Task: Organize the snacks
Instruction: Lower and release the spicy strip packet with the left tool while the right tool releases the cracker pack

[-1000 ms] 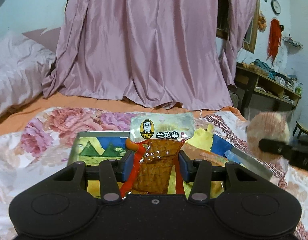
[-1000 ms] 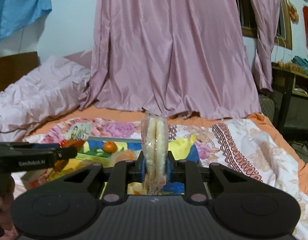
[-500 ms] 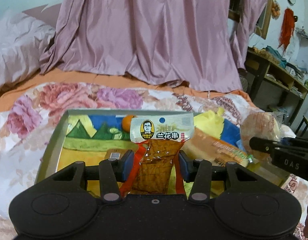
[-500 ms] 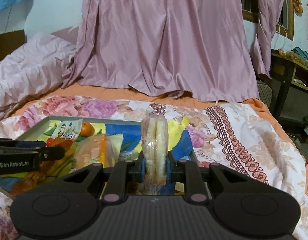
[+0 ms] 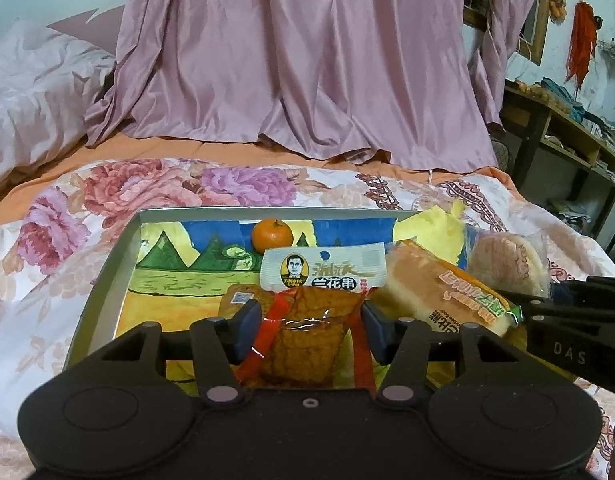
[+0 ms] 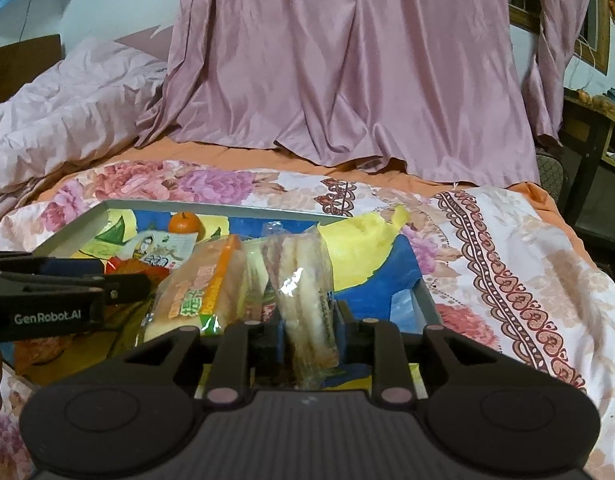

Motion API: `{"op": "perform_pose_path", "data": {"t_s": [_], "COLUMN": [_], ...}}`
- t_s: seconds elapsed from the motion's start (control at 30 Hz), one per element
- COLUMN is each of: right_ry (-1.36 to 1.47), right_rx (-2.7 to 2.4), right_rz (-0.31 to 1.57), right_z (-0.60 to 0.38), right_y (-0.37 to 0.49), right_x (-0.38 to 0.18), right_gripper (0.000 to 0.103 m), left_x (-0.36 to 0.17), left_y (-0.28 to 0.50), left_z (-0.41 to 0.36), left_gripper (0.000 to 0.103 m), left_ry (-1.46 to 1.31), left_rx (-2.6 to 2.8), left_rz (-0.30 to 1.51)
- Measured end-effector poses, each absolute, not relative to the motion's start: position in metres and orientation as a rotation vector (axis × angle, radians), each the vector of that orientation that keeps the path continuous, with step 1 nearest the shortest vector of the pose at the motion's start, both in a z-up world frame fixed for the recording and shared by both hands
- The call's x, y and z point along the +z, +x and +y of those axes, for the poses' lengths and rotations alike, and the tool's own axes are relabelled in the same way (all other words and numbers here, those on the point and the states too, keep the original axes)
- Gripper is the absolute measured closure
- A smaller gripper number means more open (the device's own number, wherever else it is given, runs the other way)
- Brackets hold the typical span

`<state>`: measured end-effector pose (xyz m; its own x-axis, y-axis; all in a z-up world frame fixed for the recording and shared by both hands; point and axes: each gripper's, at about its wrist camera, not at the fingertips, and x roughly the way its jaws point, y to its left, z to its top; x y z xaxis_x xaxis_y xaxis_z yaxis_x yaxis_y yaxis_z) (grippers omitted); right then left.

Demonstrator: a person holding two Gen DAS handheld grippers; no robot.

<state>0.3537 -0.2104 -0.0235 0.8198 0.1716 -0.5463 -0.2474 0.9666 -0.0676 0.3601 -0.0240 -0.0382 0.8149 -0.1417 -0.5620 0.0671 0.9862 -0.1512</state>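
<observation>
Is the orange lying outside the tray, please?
No, the orange sits inside the tray, near its far rim, on the painted liner.

Tofu-skewer snack packet (image 5: 307,320), white label on top, red-edged clear pouch, upright over the metal tray (image 5: 107,272). Clear pack of round pale cakes (image 6: 305,292), on edge, over tray's right side. Orange-wrapped bread pack (image 5: 443,292) lies tilted in the tray middle. Small mandarin (image 5: 272,235) sits near the far rim.
</observation>
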Motion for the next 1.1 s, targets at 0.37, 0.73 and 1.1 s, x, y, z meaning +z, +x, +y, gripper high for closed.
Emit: {"op": "perform_pose_path", "data": {"t_s": [0.37, 0.73, 1.1], "right_ry": [-0.122, -0.136, -0.14], "right_rx": [0.249, 0.274, 0.31], "right_rz": [0.55, 0.519, 0.449], "right_z": [-0.213, -0.215, -0.216], "right_y": [0.342, 0.332, 0.313], "right_x": [-0.021, -0.018, -0.006], "right_gripper": [0.061, 0.027, 0.001], "left_x": [-0.04, -0.032, -0.015], "left_y": [0.355, 0.351, 0.342], "left_z": [-0.017, -0.016, -0.013], "left_gripper": [0.039, 0.007, 0.001], "left_ry": [-0.119, -0.141, -0.203], "left_rx": [-0.102, -0.118, -0.156], "left_rz": [0.623, 0.596, 0.549]}}
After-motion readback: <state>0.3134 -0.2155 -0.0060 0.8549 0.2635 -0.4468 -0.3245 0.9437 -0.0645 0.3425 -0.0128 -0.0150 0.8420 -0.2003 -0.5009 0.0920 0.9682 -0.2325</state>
